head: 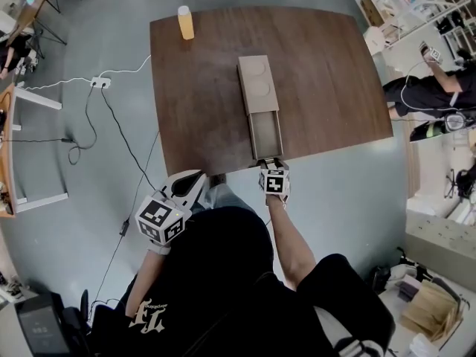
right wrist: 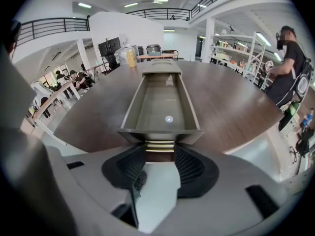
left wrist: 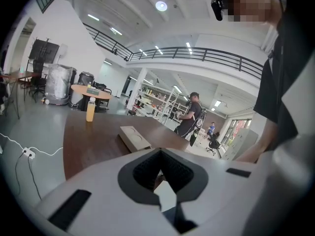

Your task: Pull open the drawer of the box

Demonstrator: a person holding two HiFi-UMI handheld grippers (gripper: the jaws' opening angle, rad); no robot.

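1. Nearest the head camera is the person's black shirt [head: 223,274], with both forearms reaching forward from it.
2. Off the near left corner of the table [head: 335,73], over the grey floor [head: 89,169], hangs the left gripper [head: 195,181]. Its jaws are closed, tip against tip, with nothing between them. It points a little downward, across the table top.
3. At the table's near edge sits the right gripper [right wrist: 160,151], pointing steeply down. Its jaws stand wide apart and clamp nothing. Their tips are right at the front of the drawer [right wrist: 160,107], and a strip of that front shows in the gap between the pads. The front panel is wider than the gap.
4. That drawer stands well out of the box [head: 258,84], toward the person, and its front reaches the table's near edge. A small pale round spot shows on its floor.
5. Behind it, the long tan box lies lengthwise near the middle of the table, with two round impressions in its top.
6. Upright near the far left corner stands an orange bottle [head: 185,22], well apart from the box.
7. Farther out, a white power strip [head: 100,82] lies on the floor left of the table, and a bystander [head: 435,88] in black is at the right.
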